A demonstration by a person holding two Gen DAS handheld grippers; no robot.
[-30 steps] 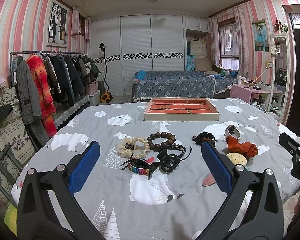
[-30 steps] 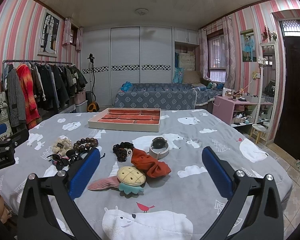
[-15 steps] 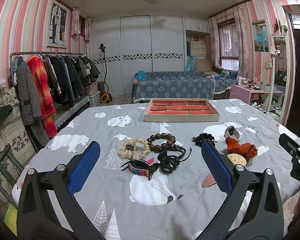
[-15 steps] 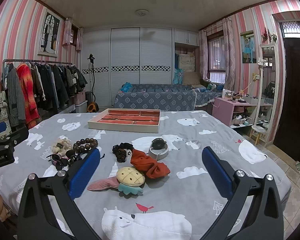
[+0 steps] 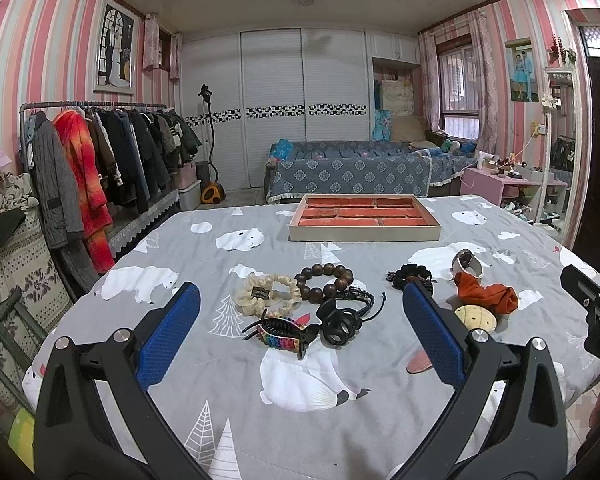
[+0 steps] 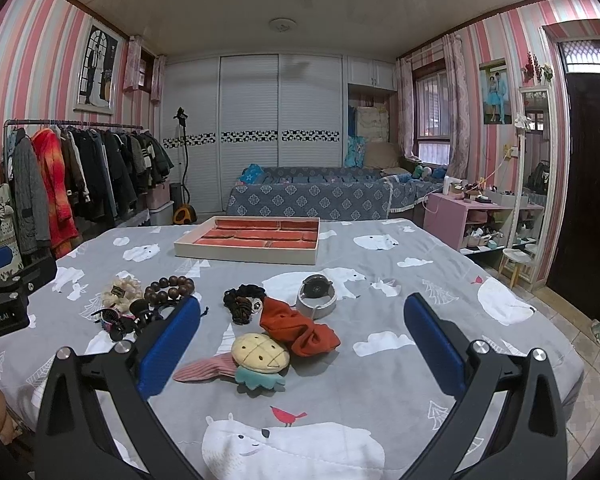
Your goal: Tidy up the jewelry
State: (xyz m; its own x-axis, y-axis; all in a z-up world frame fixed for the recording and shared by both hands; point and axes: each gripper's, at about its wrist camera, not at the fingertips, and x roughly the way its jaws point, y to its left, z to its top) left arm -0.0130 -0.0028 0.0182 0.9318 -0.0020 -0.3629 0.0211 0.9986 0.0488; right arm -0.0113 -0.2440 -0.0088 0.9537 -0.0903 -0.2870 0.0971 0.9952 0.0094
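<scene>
Both my grippers hover above the near edge of the bed and hold nothing. The left gripper (image 5: 300,338) has its blue pads spread wide, and the right gripper (image 6: 302,340) is spread the same way.

The jewelry lies in two loose groups on the grey blanket (image 5: 260,420). In front of the left gripper I see the cream scrunchie (image 5: 267,293), the brown bead bracelet (image 5: 325,281), the black hair claw (image 5: 342,322) and the rainbow clip (image 5: 282,333) — these touch or overlap one another. In front of the right gripper are the orange scrunchie (image 6: 298,330), the pineapple clip (image 6: 260,354), the black scrunchie (image 6: 242,304) and the watch (image 6: 317,294). The tray (image 5: 364,218) with red compartments stands farther away, beyond both groups, and looks empty to me.

For the next move the important relation is this: the rainbow clip lies almost straight ahead of the left gripper, between the lines of its two pads, and its long axis runs left to right across my view. So I judge the left gripper is the nearer one for it, and the pads would need to turn to close across the short side. The risk is that the black hair claw, just beside it, comes along too.
</scene>
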